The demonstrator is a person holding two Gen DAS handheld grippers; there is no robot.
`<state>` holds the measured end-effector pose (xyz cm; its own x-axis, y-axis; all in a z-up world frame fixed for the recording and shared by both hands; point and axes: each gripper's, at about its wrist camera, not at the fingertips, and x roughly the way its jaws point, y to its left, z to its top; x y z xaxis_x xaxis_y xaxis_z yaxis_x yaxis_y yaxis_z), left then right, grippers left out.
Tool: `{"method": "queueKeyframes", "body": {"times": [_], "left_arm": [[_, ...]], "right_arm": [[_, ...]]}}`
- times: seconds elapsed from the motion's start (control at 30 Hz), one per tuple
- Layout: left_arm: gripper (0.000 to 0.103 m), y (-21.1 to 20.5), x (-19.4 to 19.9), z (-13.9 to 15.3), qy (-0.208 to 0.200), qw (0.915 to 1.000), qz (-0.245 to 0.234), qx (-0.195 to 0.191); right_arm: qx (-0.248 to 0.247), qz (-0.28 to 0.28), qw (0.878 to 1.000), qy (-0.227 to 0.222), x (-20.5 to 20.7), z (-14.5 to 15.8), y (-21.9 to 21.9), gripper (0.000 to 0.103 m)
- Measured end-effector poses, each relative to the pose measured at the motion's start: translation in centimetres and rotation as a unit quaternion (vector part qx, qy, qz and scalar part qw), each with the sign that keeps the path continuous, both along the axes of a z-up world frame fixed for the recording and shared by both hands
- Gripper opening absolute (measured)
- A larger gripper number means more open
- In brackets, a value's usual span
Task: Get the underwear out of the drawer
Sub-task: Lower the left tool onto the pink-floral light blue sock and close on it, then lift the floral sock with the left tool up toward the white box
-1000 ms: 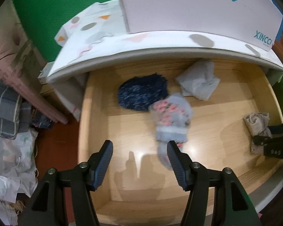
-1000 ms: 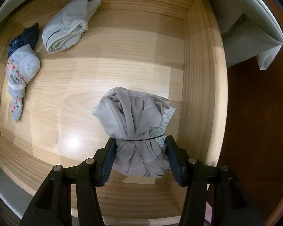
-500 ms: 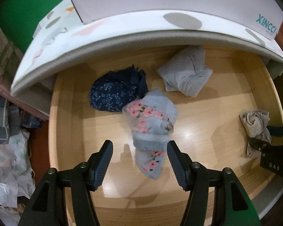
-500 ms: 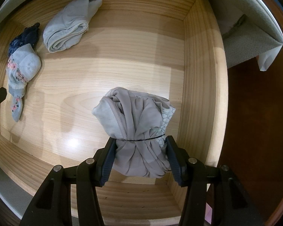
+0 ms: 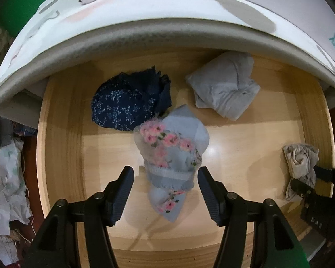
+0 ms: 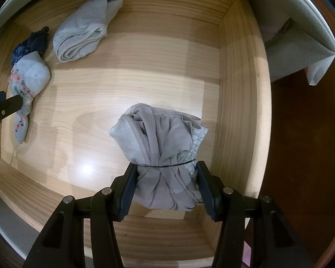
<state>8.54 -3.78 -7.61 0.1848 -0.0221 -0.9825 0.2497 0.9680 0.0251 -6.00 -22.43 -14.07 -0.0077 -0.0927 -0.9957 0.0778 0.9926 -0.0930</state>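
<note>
Drawer (image 6: 239,89) pale wood (glossy) | left tongs (image 5: 165,192) agape, empty | right tongs (image 6: 166,188) pinching beige underwear (image 6: 163,147)

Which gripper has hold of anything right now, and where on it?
The right gripper is clamped on the beige rolled underwear at its bunched lower end, below the band. The left gripper holds nothing; its jaws straddle the floral underwear.

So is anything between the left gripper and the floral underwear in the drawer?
No, nothing visible. The left gripper has its open jaws on either side of the floral underwear, with bare gaps and no pad touching it. The navy piece only meets its far end.
</note>
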Motion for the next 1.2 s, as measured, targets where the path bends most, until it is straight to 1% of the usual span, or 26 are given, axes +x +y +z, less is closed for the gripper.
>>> {"method": "queueKeyframes", "body": {"times": [0.17, 0.27, 0.37, 0.53, 0.6, 0.63, 0.73, 0.8, 0.87, 1.0, 1.07, 1.2], "left_arm": [[0.061, -0.6, 0.8, -0.8, 0.01, 0.9999, -0.004, 0.004], [0.061, -0.9, 1.1, -1.6, 0.026, 0.9996, -0.009, 0.005], [0.061, -1.0, 1.6, -2.5, 0.039, 0.9992, -0.004, 0.013], [0.06, -0.8, 2.2, -3.5, 0.056, 0.9984, 0.006, 0.006], [0.045, -1.1, 2.4, -4.1, 0.065, 0.9978, 0.007, 0.003], [0.044, -1.0, 2.9, -4.5, 0.071, 0.9974, 0.009, 0.006], [0.04, -0.8, 3.2, -4.6, 0.066, 0.9977, 0.009, 0.003], [0.029, -0.8, 3.3, -4.7, 0.064, 0.9979, 0.009, 0.001], [0.024, -0.8, 3.0, -4.7, 0.063, 0.998, 0.006, 0.001], [0.018, -1.0, 2.4, -4.7, 0.061, 0.9981, -0.001, 0.006], [0.016, -0.8, 2.0, -4.6, 0.063, 0.9979, 0.0, 0.01], [0.015, -1.1, 1.4, -3.1, 0.061, 0.9981, -0.001, 0.013]], "right_arm": [[0.002, 0.002, 1.0, 0.0, 0.1, 0.1, 0.0, 0.049], [0.002, 0.002, 1.0, -0.001, 0.2, 0.1, -0.1, 0.049], [0.002, 0.003, 1.0, -0.001, 0.1, 0.2, -0.1, 0.049], [0.002, 0.002, 1.0, -0.001, 0.1, 0.1, 0.0, 0.049], [0.002, 0.002, 1.0, -0.001, 0.1, 0.1, 0.0, 0.049], [0.002, 0.002, 1.0, -0.001, 0.1, 0.1, 0.0, 0.049], [0.002, 0.002, 1.0, -0.001, 0.1, 0.2, 0.0, 0.049], [0.002, 0.002, 1.0, -0.001, 0.1, 0.2, 0.0, 0.05], [0.002, 0.002, 1.0, -0.001, 0.1, 0.3, -0.1, 0.05], [0.002, 0.002, 1.0, -0.001, 0.1, 0.2, 0.0, 0.05], [0.002, 0.002, 1.0, -0.002, 0.1, 0.2, 0.0, 0.05], [0.002, 0.002, 1.0, -0.002, 0.1, 0.2, 0.0, 0.05]]}}
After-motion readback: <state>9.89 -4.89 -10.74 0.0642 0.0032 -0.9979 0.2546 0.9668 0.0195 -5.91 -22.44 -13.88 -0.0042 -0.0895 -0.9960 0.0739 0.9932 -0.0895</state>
